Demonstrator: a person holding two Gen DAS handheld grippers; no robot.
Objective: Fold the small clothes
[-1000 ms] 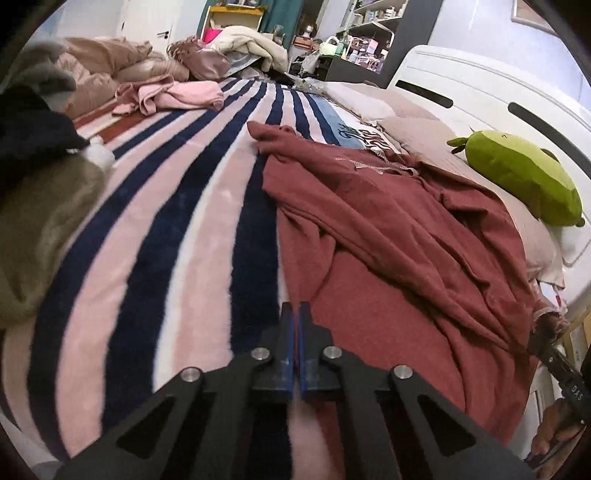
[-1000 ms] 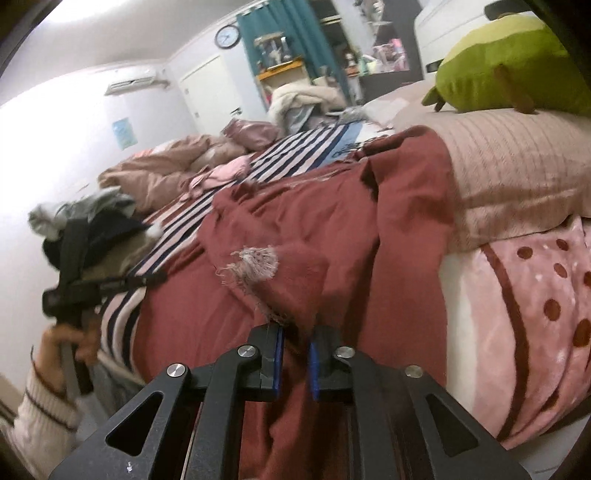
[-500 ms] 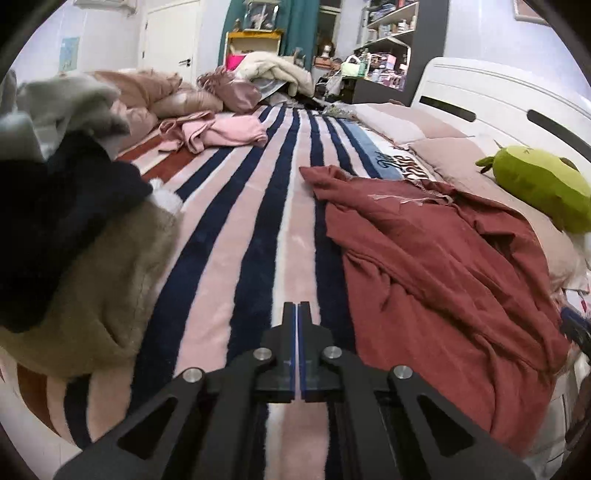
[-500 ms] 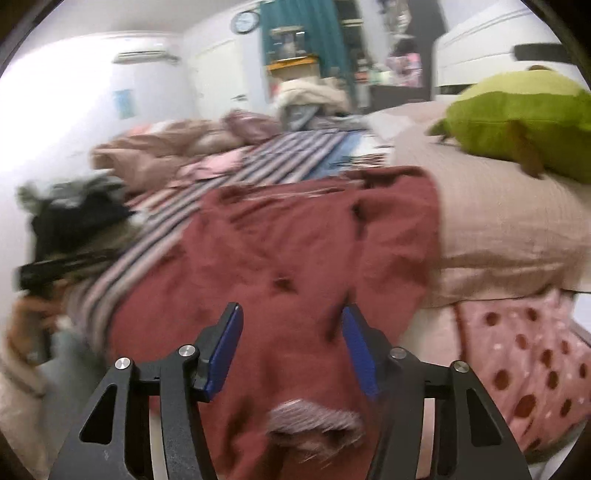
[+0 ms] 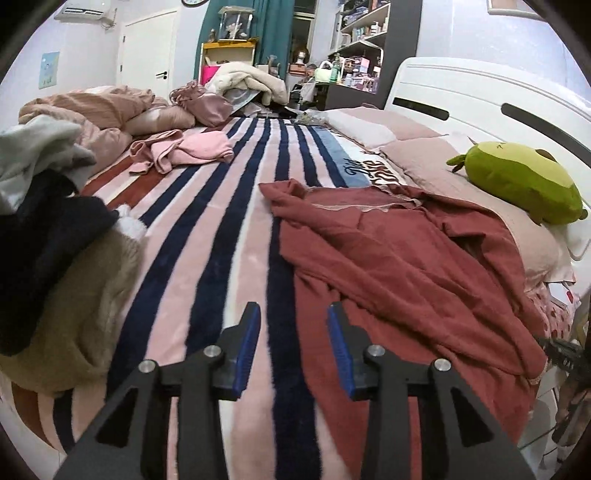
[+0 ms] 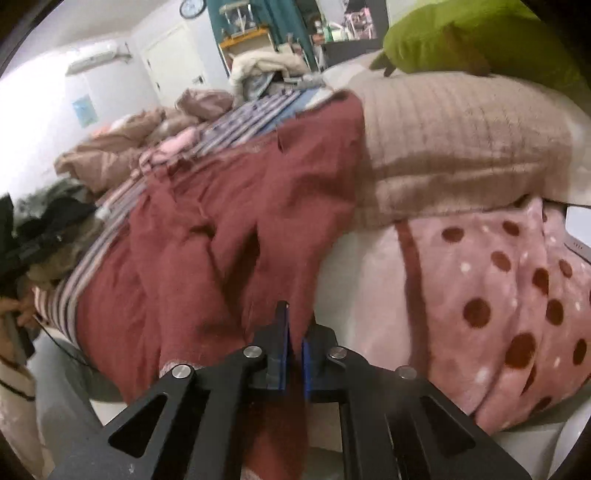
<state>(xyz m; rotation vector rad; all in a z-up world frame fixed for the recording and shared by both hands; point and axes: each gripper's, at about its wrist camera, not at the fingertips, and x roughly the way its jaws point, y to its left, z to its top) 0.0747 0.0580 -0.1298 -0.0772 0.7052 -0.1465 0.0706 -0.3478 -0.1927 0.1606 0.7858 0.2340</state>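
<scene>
— What sort of place is this?
— A home bedroom. There's a bed with a white headboard [image 5: 480, 96], a striped blanket [image 5: 221, 229], pillows [image 6: 461, 147] and a green plush toy [image 5: 517, 184].
— Anything else?
— A wall clock [image 6: 191, 6], teal curtains [image 5: 273, 33], a white door [image 5: 147, 55], an air conditioner [image 5: 83, 8] and cluttered shelves [image 5: 364, 33]. Clothes lie heaped about [image 5: 51, 236].

One crumpled rust-red cotton garment [image 5: 399, 258], one bunched pale pink garment [image 5: 184, 153] at eleven o'clock, one green avocado-shaped plush toy [image 5: 517, 181] at two o'clock, two ribbed beige pillows [image 5: 417, 162].
</scene>
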